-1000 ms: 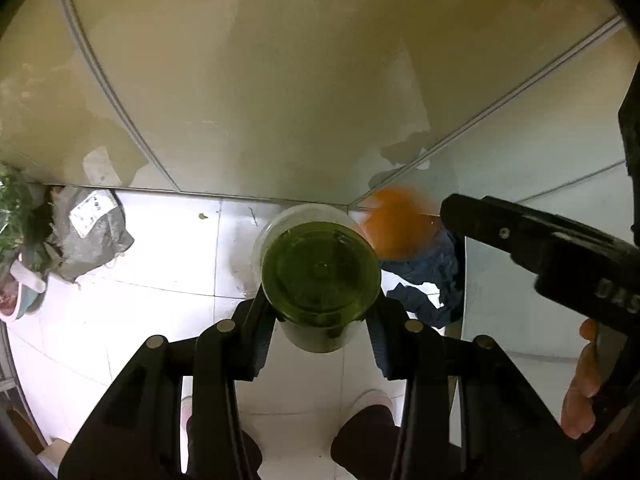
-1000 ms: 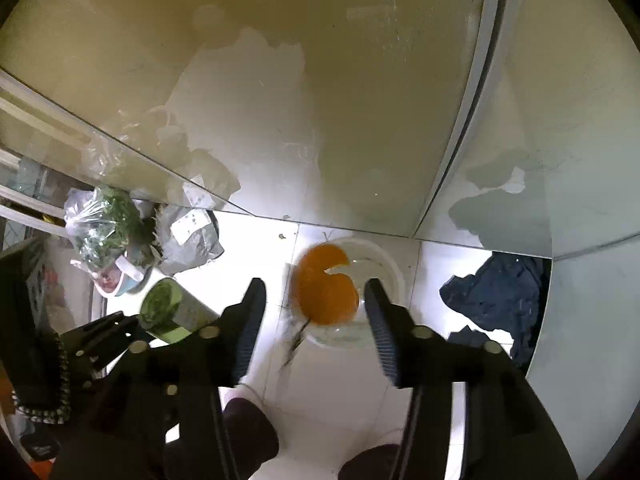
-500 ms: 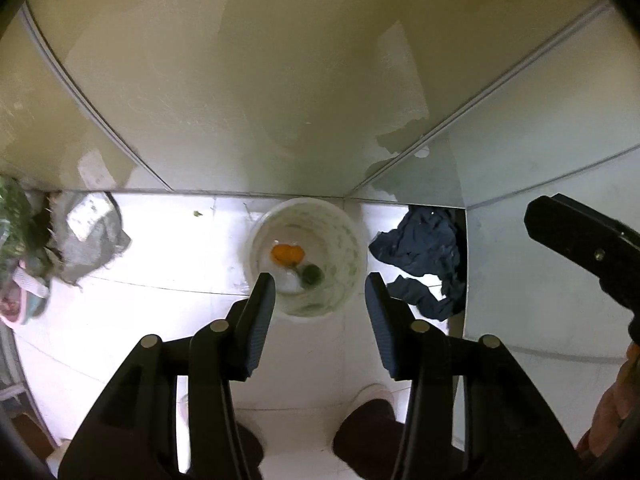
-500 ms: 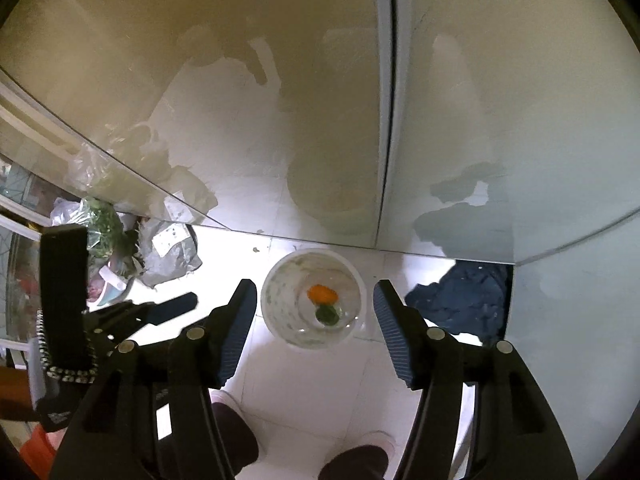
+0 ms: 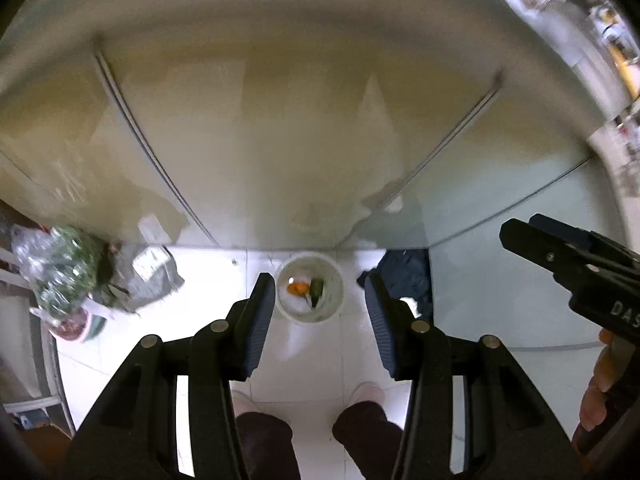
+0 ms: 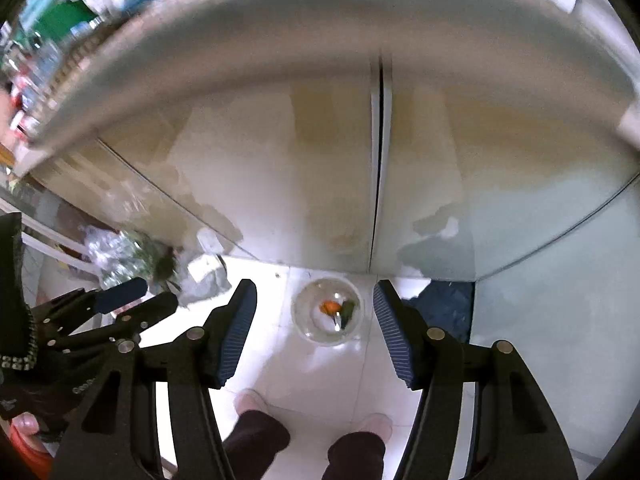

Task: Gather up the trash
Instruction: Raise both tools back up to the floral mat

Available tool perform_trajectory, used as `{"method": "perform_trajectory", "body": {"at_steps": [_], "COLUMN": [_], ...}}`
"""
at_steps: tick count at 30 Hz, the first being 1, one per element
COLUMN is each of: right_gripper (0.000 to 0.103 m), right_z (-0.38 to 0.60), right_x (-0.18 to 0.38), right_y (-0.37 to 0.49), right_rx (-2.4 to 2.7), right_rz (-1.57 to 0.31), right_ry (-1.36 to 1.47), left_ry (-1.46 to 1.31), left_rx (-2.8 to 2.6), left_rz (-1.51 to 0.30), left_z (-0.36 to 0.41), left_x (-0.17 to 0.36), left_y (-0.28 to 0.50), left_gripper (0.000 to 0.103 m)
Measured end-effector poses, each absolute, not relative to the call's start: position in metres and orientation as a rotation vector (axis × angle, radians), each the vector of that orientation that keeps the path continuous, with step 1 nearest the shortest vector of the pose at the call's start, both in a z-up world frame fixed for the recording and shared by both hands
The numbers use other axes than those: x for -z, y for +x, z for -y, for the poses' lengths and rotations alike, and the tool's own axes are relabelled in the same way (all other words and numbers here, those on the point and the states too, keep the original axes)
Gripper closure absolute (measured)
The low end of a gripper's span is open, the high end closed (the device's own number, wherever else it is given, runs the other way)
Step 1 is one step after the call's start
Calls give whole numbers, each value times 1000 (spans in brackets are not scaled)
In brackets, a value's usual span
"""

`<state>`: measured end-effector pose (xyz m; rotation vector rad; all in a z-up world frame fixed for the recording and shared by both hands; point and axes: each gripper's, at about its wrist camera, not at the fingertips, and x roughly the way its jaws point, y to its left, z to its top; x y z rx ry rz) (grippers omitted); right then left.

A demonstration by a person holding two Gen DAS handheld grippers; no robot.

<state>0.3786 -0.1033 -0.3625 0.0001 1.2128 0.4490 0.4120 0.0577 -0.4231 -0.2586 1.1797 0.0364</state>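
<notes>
A round white bin [image 5: 332,280] stands on the white tiled floor far below, against cabinet doors. An orange piece [image 5: 297,288] and a green bottle [image 5: 317,287] lie inside it. The bin [image 6: 308,330], the orange piece [image 6: 329,307] and the green bottle [image 6: 347,312] also show in the right wrist view. My left gripper [image 5: 320,296] is open and empty, high above the bin. My right gripper [image 6: 314,304] is open and empty too, also high above it. The right gripper [image 5: 568,256] shows at the right edge of the left wrist view.
A dark blue cloth [image 5: 408,276] lies on the floor right of the bin. Plastic bags with greens [image 5: 64,272] and a grey bag [image 5: 154,276] lie to the left. Beige cabinet doors [image 5: 280,140] rise behind the bin. The person's feet [image 6: 372,426] stand below.
Both grippers have let go: the green bottle and the orange piece dropped into the bin. Both grippers have since risen well above it, so the bin looks smaller.
</notes>
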Motion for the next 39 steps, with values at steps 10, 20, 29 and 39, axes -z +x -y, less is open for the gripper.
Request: {"method": "perform_trajectory", "body": {"at_steps": [10, 20, 29, 39], "right_gripper": [46, 37, 21, 21], "right_z": [94, 80, 74, 86], "right_x": [197, 89, 68, 60], "right_y": [351, 336, 379, 478], "right_rx": [-409, -332, -319, -450], "right_rz": [-985, -759, -670, -650], "right_ry": [42, 88, 89, 39], "left_ry": [-183, -111, -110, -160], "left_rx": [4, 39, 34, -111], "left_rz": [-892, -623, -562, -539], "left_z": [-85, -121, -129, -122], "left_x": [220, 82, 53, 46], "left_y": [387, 374, 410, 506], "left_gripper": [54, 28, 13, 13]}}
